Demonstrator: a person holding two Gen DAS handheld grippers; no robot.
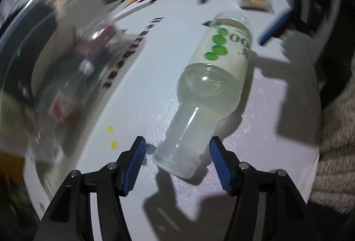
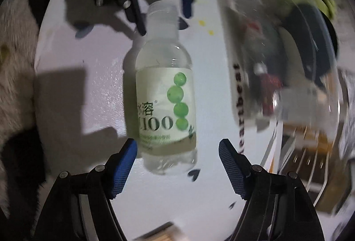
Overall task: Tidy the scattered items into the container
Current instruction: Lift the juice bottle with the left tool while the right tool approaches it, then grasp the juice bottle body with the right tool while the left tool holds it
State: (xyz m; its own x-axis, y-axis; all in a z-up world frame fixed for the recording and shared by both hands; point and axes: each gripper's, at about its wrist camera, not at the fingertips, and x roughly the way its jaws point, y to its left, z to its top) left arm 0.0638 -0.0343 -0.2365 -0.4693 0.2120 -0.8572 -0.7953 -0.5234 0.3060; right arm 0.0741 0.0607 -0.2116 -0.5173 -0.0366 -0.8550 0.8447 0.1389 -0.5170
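Centrally, left gripper point(image 1: 177, 147): jaws apart, flanking the capped neck of the bottle point(image 1: 213, 68) without pressing it. Right gripper point(image 2: 177, 152): jaws apart around the bottle's base, one pad close beside it, the other clear. Bottle: clear, pale liquid, green-dotted label, lying on its side on the white table point(image 1: 142, 90). Container point(image 1: 57, 59): transparent, blurred, just beside the bottle, holding dark and red items.
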